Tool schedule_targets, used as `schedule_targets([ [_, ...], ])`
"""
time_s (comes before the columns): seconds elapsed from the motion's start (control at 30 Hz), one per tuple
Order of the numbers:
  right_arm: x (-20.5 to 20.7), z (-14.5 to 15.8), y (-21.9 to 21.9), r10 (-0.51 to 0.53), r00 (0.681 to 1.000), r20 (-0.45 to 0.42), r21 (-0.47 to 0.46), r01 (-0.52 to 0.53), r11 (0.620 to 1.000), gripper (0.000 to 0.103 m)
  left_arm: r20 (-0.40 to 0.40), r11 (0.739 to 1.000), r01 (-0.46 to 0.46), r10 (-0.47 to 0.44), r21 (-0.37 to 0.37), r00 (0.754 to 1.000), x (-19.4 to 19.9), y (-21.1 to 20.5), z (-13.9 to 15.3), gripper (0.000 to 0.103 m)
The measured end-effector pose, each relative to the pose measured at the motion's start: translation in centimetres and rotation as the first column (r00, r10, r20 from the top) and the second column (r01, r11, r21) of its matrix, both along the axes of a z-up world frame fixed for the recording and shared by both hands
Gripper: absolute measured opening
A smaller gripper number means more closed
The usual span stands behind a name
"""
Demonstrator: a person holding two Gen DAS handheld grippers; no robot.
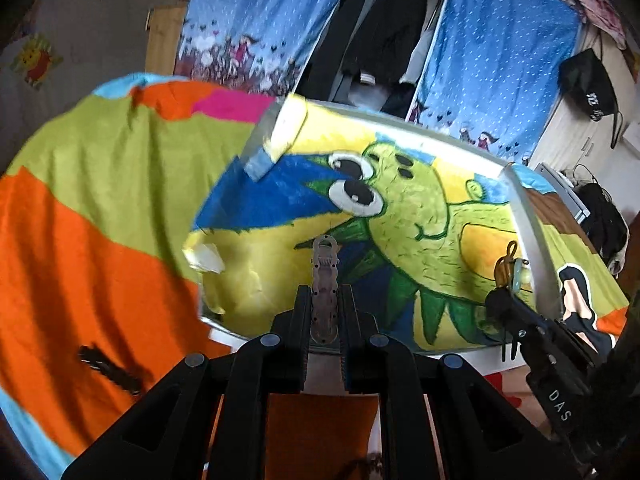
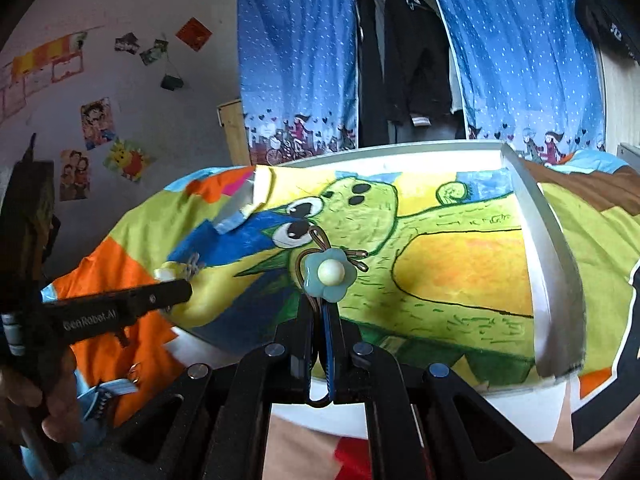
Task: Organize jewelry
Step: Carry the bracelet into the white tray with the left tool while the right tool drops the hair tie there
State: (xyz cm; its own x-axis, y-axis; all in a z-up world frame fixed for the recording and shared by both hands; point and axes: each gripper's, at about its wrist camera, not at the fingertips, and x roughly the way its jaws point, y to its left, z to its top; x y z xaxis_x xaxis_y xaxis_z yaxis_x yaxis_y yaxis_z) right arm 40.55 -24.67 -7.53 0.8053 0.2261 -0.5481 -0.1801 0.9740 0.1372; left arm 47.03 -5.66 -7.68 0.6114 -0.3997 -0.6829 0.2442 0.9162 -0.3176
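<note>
Over the painted tray [image 1: 528, 216], left tongs [image 1: 325, 312] clamp a metal hair clip [image 1: 325, 276]; right tongs [image 2: 320, 320] pinch a flower hair tie [image 2: 330, 274] (likely for sorting inside).

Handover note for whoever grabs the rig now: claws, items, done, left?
Left claw: shut on a metal hair clip, above the tray.
Right claw: shut on a blue flower hair tie, also above the tray.
White tray with the cartoon drawing sits on the bedspread; nothing visibly placed in it yet.
A dark clip lies on the orange patch.
Left: set both down, fetch the dark clip.
</note>
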Motion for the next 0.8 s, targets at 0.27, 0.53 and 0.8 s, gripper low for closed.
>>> schedule_targets([
  [0.27, 1.2, -1.3, -0.6, -0.023, 0.998, -0.055, -0.01, 0.023, 1.0, 0.007, -0.079, 0.999, -0.011, 0.015, 0.047, 0.997, 0.9, -0.8, -1.9, 0.01],
  [0.53, 0.3, -0.2, -0.9, -0.041, 0.998, -0.041, -0.056, 0.038, 0.998, 0.048, -0.093, 0.998, -0.062, 0.061, -0.008, 0.994, 0.1, 0.8, -0.5, 0.042],
  [0.8, -3.4, 3.6, -2.6, -0.089, 0.994, 0.063, -0.012, 0.09, 0.996, 0.084, 0.069, 0.995, -0.097, 0.098, -0.017, 0.993, -4.9, 1.8, 5.3, 0.072],
])
